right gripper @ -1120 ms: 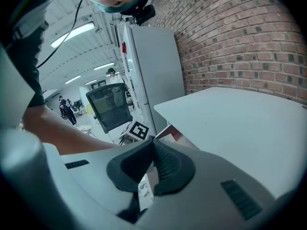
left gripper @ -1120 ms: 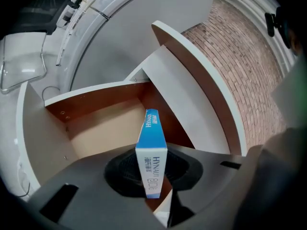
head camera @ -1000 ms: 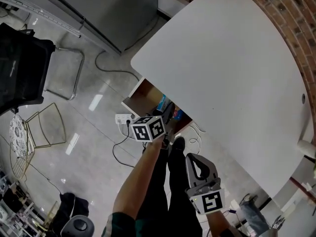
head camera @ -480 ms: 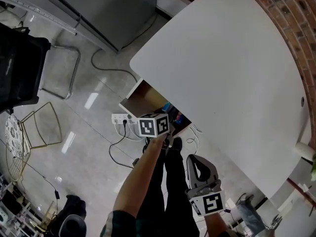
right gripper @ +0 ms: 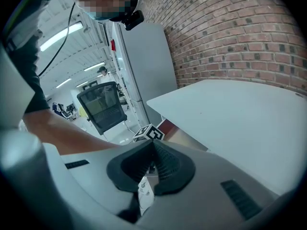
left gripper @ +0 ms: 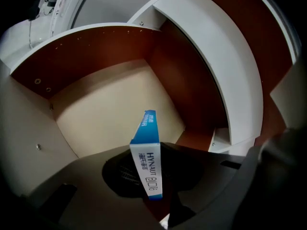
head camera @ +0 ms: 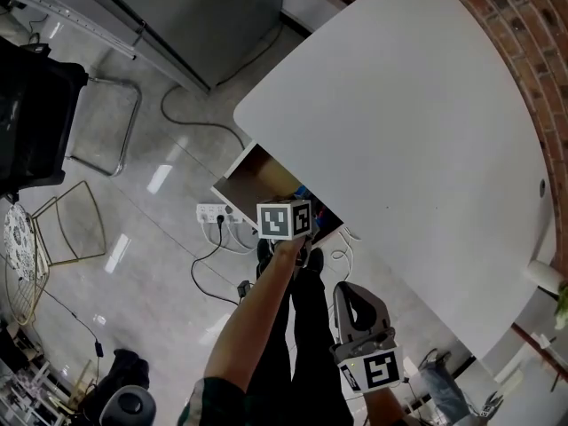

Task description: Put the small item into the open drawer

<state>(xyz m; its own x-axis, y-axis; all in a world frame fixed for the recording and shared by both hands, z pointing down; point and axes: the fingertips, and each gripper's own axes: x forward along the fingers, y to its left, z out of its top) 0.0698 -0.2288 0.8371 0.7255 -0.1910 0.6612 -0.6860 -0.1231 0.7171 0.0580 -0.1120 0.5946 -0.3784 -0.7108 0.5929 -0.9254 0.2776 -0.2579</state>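
In the head view, my left gripper [head camera: 285, 221] is down at the mouth of the open drawer [head camera: 251, 177], which juts out from under the edge of the white desk [head camera: 417, 122]. My right gripper [head camera: 354, 295] hangs lower in the view, near the person's legs and well apart from the drawer. A white power strip [head camera: 213, 212] lies on the floor just beside the drawer front, and a black office chair [head camera: 31, 118] stands far off to the left.

In the left gripper view, the fingers [left gripper: 120, 171] are clamped on a blue-and-white box [left gripper: 149, 159], held upright on its narrow edge with the print "HYNAUT" facing me. It sits above the drawer's pale bottom panel [left gripper: 105, 114], inside the reddish-brown walls, and touches neither.

In the right gripper view, the ribbed fingers [right gripper: 165, 164] are pressed together at their tips. Beyond them I see the left gripper's marker cube [right gripper: 149, 133] at the desk's edge, the office chair behind it, and a brick wall [right gripper: 230, 32] on the right.
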